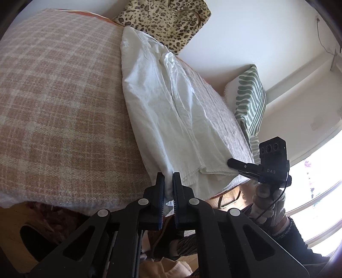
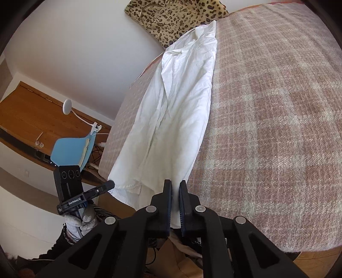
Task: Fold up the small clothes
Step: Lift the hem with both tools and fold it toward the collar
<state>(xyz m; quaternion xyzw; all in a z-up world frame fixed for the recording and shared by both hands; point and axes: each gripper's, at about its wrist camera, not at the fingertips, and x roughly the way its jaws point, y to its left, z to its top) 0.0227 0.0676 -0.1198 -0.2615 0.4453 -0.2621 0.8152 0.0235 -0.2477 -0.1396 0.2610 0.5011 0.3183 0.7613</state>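
A white shirt [image 1: 162,102] lies folded lengthwise in a long strip on the pink plaid blanket [image 1: 59,102], its hem at the near edge of the bed. My left gripper [image 1: 168,177] is shut on one hem corner, white cloth pinched between its pads. The right gripper [image 1: 232,163] shows at the right, held by a gloved hand, its tip at the other hem corner. In the right wrist view the right gripper [image 2: 175,185] is shut on the shirt [image 2: 171,111] at its hem. There the left gripper [image 2: 111,183] pinches the opposite corner.
A leopard-print bag [image 1: 164,19] leans on the white wall at the bed's far end. A green-striped cushion [image 1: 250,100] sits beyond the bed's right side. A blue chair [image 2: 70,151], a clip lamp [image 2: 68,105] and a wooden desk [image 2: 25,115] stand to the left.
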